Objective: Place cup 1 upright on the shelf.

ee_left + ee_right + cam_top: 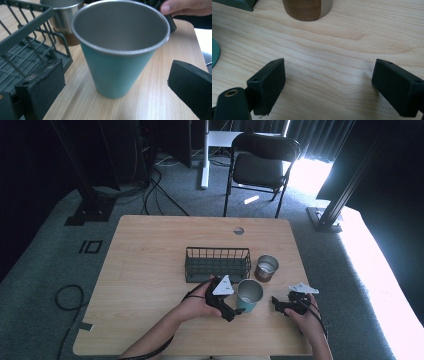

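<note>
Holding a hand-held gripper in each hand, we have the left hand-held gripper (235, 312) set around the teal cup (249, 295), which stands upright on the counter (150, 270). In the left gripper view the cup (117, 62) sits between the two black pads (42, 87), spread wide on either side of it with wood showing in the gaps, so nothing is gripped. Ahead of that gripper and to its left lies the dark wire basket (27, 50), and just beyond the teal cup stands a steel cup with a brown base (63, 20), close beside the basket's end.

Our right hand-held gripper (275, 302) rests low over the counter on the far side of the teal cup, near it but apart. Its jaws stand well open over bare wood (329, 70), holding nothing, with the brown-based cup (305, 8) straight ahead of it and an edge of teal (214, 52) off to its left.
</note>
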A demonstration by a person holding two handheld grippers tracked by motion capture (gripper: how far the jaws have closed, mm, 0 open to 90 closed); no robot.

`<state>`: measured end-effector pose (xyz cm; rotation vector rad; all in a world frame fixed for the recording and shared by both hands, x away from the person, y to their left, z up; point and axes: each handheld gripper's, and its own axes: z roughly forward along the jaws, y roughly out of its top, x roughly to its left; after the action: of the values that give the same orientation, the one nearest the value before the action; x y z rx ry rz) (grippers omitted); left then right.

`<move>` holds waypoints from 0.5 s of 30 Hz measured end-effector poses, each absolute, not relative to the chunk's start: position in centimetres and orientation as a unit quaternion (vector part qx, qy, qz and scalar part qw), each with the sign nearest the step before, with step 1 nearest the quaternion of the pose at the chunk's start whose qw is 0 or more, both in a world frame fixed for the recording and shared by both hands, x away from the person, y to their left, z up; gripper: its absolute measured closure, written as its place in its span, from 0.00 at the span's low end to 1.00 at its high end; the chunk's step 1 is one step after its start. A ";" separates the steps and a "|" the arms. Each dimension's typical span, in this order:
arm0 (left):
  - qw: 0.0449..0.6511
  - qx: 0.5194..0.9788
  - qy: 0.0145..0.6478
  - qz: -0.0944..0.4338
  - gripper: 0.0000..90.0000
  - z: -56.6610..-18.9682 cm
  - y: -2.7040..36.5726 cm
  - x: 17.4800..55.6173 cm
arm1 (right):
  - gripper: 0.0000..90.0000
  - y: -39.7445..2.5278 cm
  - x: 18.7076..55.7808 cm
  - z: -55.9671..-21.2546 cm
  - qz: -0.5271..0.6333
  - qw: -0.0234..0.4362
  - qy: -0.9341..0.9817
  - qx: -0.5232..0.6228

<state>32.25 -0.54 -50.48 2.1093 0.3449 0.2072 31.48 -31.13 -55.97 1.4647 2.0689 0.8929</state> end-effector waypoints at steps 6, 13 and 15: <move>0.479 0.863 0.136 0.081 0.02 -50.7 -1.4 32.4 | 0.13 -31.1 31.5 -56.0 0.324 0.225 0.750 0.531; 0.485 0.861 0.134 0.077 0.02 -51.0 -2.3 32.7 | 0.13 -31.1 31.5 -56.0 0.324 0.225 0.750 0.531; 0.485 0.861 0.134 0.078 0.02 -51.0 -2.5 32.8 | 0.13 -31.1 31.5 -56.0 0.324 0.225 0.750 0.531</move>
<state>32.76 -2.50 -50.97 2.0950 0.3256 0.1896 31.48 -31.13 -55.96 1.4657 2.0687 0.8936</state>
